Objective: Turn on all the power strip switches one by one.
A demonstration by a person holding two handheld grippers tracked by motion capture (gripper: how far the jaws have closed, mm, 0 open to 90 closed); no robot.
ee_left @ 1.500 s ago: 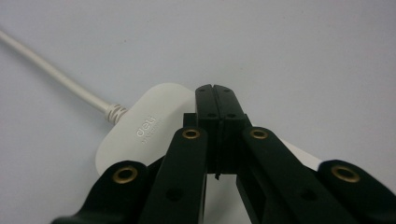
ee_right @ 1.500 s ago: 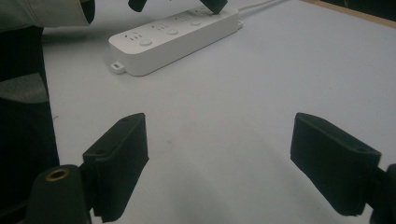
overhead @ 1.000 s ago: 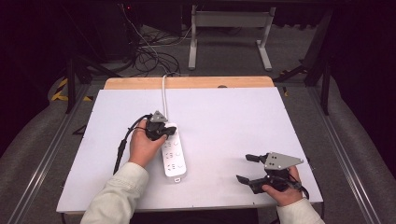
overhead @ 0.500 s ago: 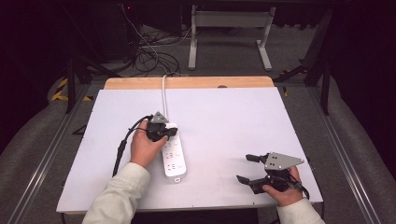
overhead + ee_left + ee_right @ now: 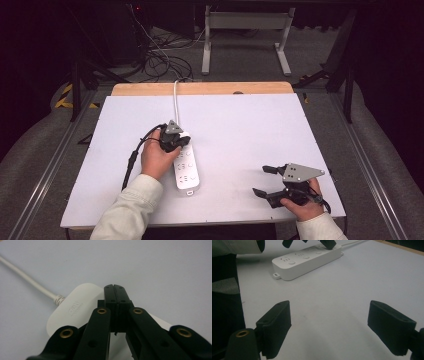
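Observation:
A white power strip (image 5: 186, 169) lies on the white table, its cord (image 5: 175, 98) running off toward the far edge. My left gripper (image 5: 180, 140) is shut, jaws pressed together, and it rests on the cord end of the strip (image 5: 72, 312); nothing shows between the jaws (image 5: 115, 287). My right gripper (image 5: 260, 180) sits open near the front right of the table, pointing left toward the strip (image 5: 307, 258). Its pads (image 5: 277, 327) stand wide apart over bare table, with nothing between them.
The white table top (image 5: 260, 125) has a wooden strip (image 5: 200, 88) along its far edge. A black cable (image 5: 134, 155) trails from the left gripper across the table's left side. Beyond the table are floor cables (image 5: 165, 60) and a metal stand (image 5: 245, 30).

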